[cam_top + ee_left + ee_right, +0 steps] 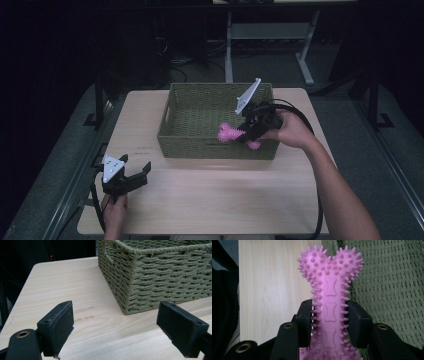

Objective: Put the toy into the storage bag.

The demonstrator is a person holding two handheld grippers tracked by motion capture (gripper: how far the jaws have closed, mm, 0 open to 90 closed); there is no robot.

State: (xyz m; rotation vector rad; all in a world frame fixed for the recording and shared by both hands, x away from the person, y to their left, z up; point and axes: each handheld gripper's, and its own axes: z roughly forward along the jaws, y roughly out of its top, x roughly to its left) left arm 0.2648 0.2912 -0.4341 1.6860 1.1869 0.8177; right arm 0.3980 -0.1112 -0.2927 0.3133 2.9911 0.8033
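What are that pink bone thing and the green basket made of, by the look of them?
The pink bone looks like moulded rubber or soft plastic: a smooth, slightly glossy skin, rows of small nubs and little bone shapes pressed into the shaft. The green basket looks woven from twisted cord, perhaps paper rope or seagrass: matt, with ridged plaited rows and a braided rim. Neither material is certain from looks alone.

Woven basket [200,142] sits on table [215,195], centre of the high view, toward the far edge. Spiked bone toy [229,133] is over the basket's near right corner, clamped at its shaft in the right gripper [248,134], partly above the front wall. Left gripper [136,174] is at lower left on the tabletop, well apart from the basket, jaws spread toward it.
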